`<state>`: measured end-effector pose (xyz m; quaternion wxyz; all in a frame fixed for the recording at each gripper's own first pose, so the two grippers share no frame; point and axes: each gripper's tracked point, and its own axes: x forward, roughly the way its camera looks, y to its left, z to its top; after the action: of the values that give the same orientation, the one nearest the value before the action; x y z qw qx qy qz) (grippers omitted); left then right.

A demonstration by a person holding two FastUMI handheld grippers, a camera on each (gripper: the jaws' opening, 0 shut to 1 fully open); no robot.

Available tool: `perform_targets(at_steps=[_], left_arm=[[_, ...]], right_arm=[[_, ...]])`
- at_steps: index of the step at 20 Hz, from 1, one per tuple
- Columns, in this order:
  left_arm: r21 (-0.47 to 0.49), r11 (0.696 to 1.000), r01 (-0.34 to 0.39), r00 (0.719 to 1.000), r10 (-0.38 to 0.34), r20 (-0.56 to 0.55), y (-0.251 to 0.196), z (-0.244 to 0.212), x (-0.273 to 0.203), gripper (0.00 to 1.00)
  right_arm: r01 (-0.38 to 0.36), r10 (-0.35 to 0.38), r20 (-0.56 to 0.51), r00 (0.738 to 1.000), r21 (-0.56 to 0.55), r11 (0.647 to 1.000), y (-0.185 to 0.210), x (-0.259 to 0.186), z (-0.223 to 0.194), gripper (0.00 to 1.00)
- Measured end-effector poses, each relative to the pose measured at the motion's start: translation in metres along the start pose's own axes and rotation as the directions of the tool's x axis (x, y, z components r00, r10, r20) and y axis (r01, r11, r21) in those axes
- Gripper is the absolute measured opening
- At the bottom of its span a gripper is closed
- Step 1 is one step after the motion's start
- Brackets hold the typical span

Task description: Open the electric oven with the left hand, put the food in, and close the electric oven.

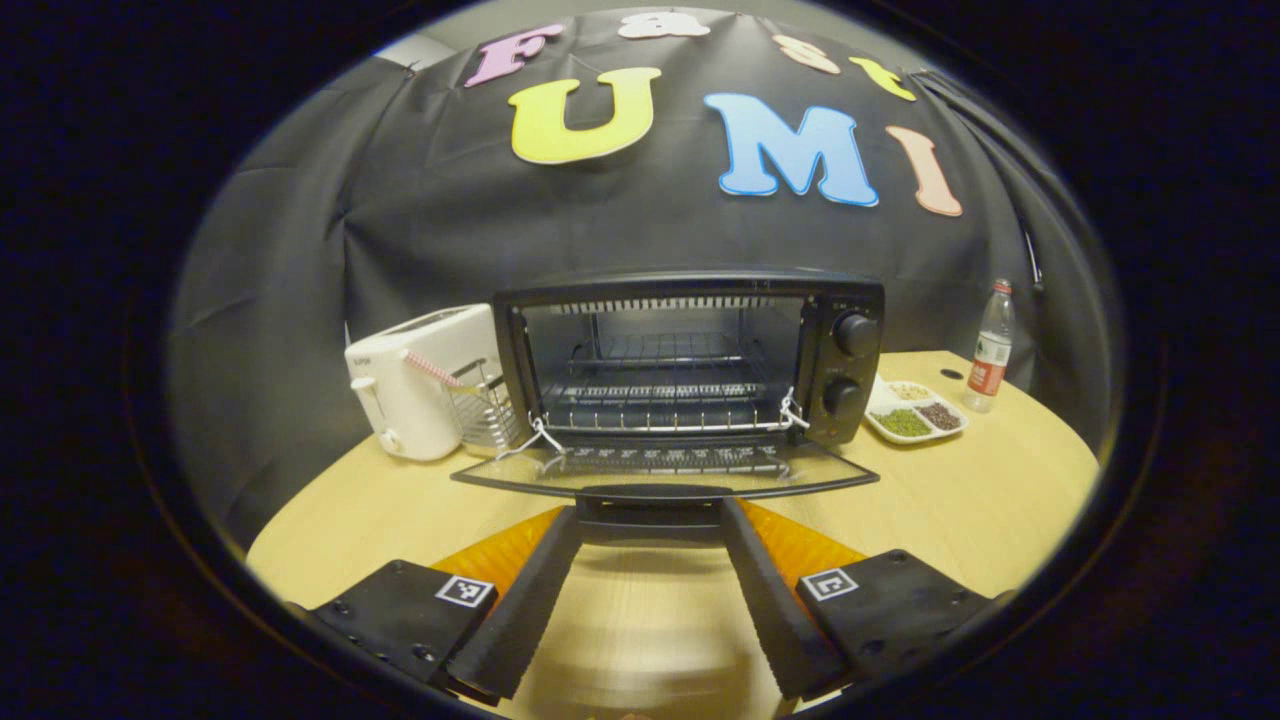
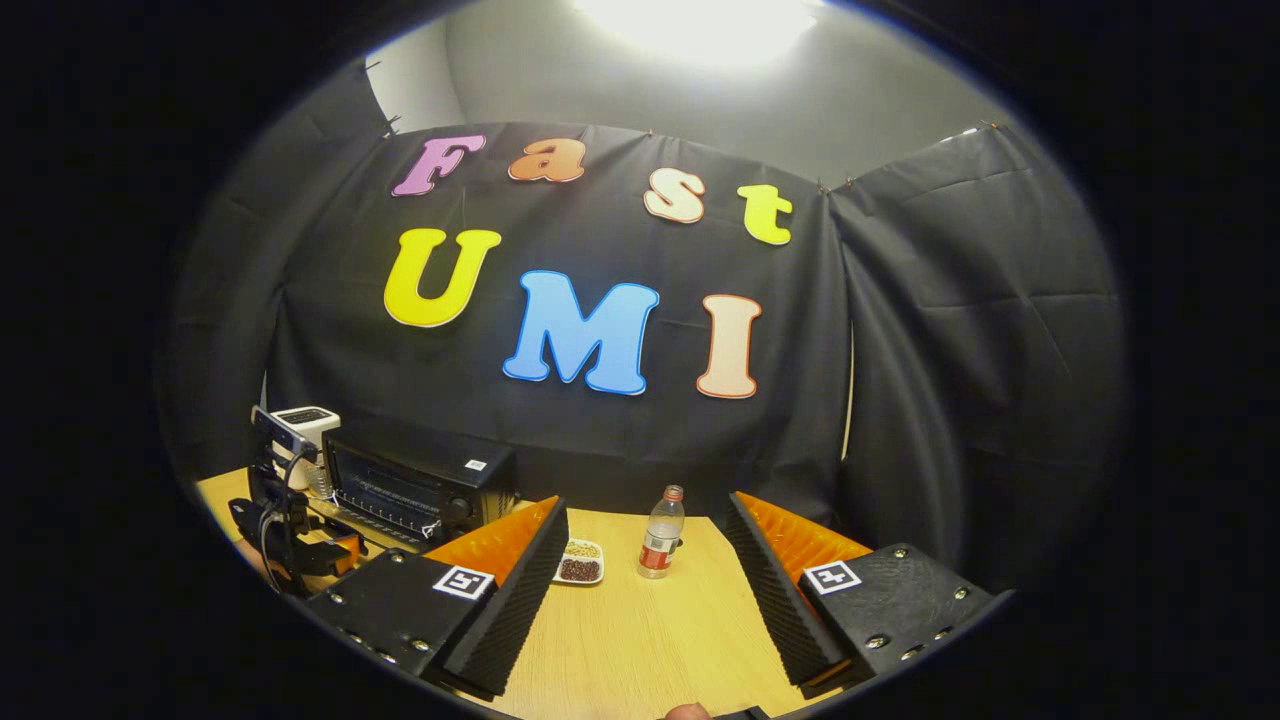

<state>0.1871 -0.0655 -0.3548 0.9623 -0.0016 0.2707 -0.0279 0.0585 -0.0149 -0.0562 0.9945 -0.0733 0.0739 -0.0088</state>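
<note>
Your left gripper (image 1: 650, 525) sits directly in front of the electric oven (image 1: 690, 355), its fingers spread wide and pinching nothing. The fingertips reach the near edge of the oven door (image 1: 665, 472), flanking the door handle (image 1: 650, 493); whether either finger touches the handle cannot be told. The door hangs fully down, roughly level, and the wire rack (image 1: 660, 395) inside the cavity is exposed. Two control knobs (image 1: 855, 335) sit on the oven's right panel.

The oven stands on the far part of the wooden table (image 1: 950, 500). To its left you have a white toaster (image 1: 415, 385) with a small wire basket (image 1: 485, 405) between the two. To its right lies a divided dish of food (image 1: 915, 410), holding green, dark and pale portions in separate compartments, and farther right a plastic bottle (image 1: 990, 350) stands upright.

Your right gripper (image 2: 645, 545) is held well to the right of the oven, above the table, fingers likewise parted and empty. In the right gripper view the dish and bottle lie between its fingers, farther off, and your left gripper appears at the oven's front, far left.
</note>
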Motion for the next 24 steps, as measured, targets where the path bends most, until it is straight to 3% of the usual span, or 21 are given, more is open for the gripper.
perform_targets(at_steps=[1, 2, 6, 10, 14, 17, 18, 20, 24], left_arm=[[0.003, 1.000, -0.005, 1.000, 0.005, -0.014, 0.001, -0.006, 0.001, 0.96], [0.009, 1.000, -0.008, 1.000, 0.008, -0.027, 0.002, -0.012, 0.002, 1.00], [0.019, 1.000, -0.008, 0.999, 0.009, -0.039, 0.004, -0.016, -0.008, 0.96], [0.015, 1.000, -0.024, 0.997, 0.023, 0.077, 0.014, 0.031, -0.046, 1.00], [0.004, 0.999, -0.033, 0.974, 0.031, 0.224, 0.027, 0.093, -0.099, 1.00], [0.010, 0.999, -0.049, 0.948, 0.043, 0.316, 0.037, 0.133, -0.143, 1.00], [0.008, 0.998, -0.055, 0.938, 0.049, 0.342, 0.042, 0.145, -0.157, 0.91], [0.005, 0.997, -0.073, 0.918, 0.066, 0.391, 0.053, 0.165, -0.182, 1.00], [-0.016, 0.993, -0.115, 0.887, 0.110, 0.448, 0.076, 0.184, -0.227, 1.00]], right_arm=[[-0.009, 0.009, 0.001, 1.000, -0.003, 1.000, 0.003, 0.000, 0.001, 0.97], [-0.018, 0.018, 0.003, 1.000, -0.007, 1.000, 0.004, -0.002, 0.001, 0.97], [-0.072, 0.073, -0.025, 0.997, 0.008, 0.997, 0.019, -0.006, -0.009, 0.97], [-0.144, 0.147, -0.047, 0.988, 0.061, 0.988, 0.038, -0.007, -0.018, 0.97], [-0.242, 0.252, -0.079, 0.964, 0.114, 0.963, 0.065, -0.005, -0.031, 0.97], [-0.330, 0.367, -0.144, 0.919, 0.226, 0.916, 0.096, -0.006, -0.053, 0.98], [-0.350, 0.400, -0.169, 0.901, 0.261, 0.899, 0.105, -0.008, -0.062, 0.97], [-0.379, 0.456, -0.227, 0.861, 0.312, 0.871, 0.121, -0.012, -0.081, 0.98], [-0.420, 0.575, -0.347, 0.741, 0.428, 0.800, 0.150, -0.024, -0.122, 0.99]])
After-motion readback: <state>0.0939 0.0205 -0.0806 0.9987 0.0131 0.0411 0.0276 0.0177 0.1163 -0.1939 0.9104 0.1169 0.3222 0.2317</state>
